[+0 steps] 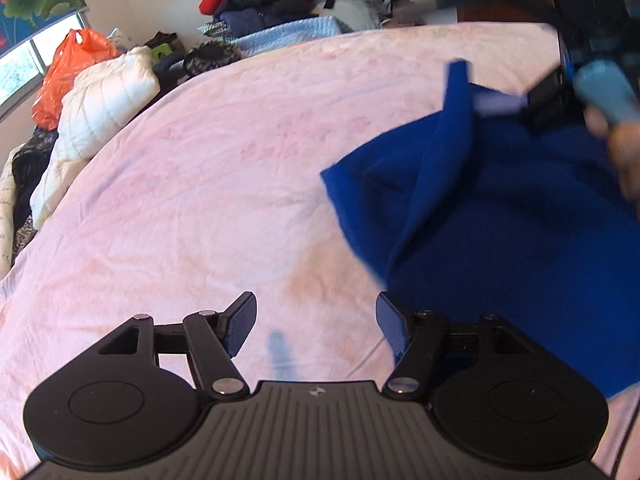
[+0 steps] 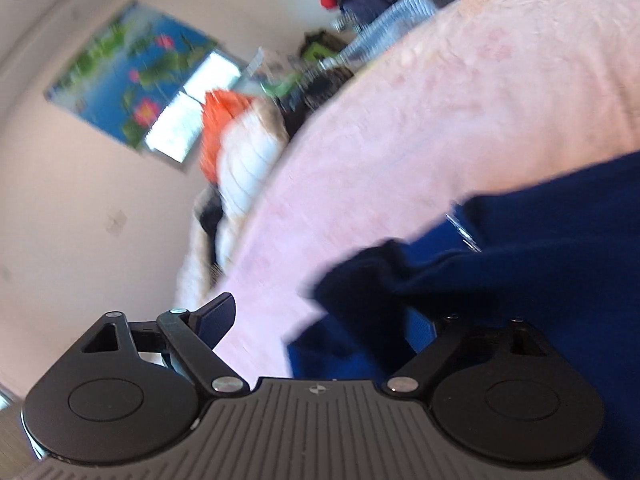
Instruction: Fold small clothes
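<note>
A blue garment hangs bunched at the right above the pink bed sheet. My left gripper is open and empty, its right finger beside the garment's lower edge. My right gripper shows blurred at the upper right of the left wrist view, against the garment's top edge. In the right wrist view the right gripper has its jaws wide apart; the blue garment drapes over its right finger and hides it. I cannot tell whether any cloth is pinched. The right wrist view is motion-blurred.
A pile of clothes lies at the far end of the bed. A white padded jacket and an orange plastic bag sit along the left edge. A window and a lotus poster are on the wall.
</note>
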A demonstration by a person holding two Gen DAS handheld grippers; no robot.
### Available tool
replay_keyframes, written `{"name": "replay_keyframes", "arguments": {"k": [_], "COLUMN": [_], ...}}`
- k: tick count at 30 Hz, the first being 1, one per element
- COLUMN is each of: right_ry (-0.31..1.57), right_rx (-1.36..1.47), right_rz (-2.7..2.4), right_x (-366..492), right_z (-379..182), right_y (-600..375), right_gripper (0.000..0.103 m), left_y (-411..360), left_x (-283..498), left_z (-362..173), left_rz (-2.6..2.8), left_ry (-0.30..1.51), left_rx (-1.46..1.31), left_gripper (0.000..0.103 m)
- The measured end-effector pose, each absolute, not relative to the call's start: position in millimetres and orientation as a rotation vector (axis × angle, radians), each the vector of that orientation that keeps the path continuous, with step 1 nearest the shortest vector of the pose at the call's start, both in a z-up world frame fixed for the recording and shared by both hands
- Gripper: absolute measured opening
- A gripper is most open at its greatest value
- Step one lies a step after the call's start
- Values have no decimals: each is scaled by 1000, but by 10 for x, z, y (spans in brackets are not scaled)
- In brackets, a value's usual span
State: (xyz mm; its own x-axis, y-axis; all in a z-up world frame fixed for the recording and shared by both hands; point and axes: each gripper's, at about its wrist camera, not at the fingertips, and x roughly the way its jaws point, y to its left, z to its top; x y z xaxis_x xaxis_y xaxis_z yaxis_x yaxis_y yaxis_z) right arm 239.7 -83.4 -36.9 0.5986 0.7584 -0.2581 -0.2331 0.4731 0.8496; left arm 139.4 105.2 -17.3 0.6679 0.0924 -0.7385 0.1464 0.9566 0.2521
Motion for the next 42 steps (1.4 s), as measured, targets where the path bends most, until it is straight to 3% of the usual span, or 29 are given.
{"name": "replay_keyframes", "arguments": {"k": [5,13,22,25,34,42], "right_ry": [631,678,612,579,716,691], "right_rx": [881,619,570,513,87,145], "right_rz": [695,456,-48,4,128,88], "right_x": [2326,1760,1162,958,511,252], "right_z": [-275,-275,-450,-390,-586,-550], "right_y": [-976,-1564,-2781,-2641,-1896,-1935], "right_gripper": [98,99,97,102,100,102], "left_y": [1161,920,375,285,346,435], "left_x": [1314,1307,1344,1250,937,783], "left_z": [-116,315,107,47,-238,-233], "left_rz": [-10,-156,-256,-257,-236,-216], "left_ry": [844,748,814,820,880,882], "left_rx": [248,142,161,164,170,132], "left_gripper": [66,66,66,66,67,68]}}
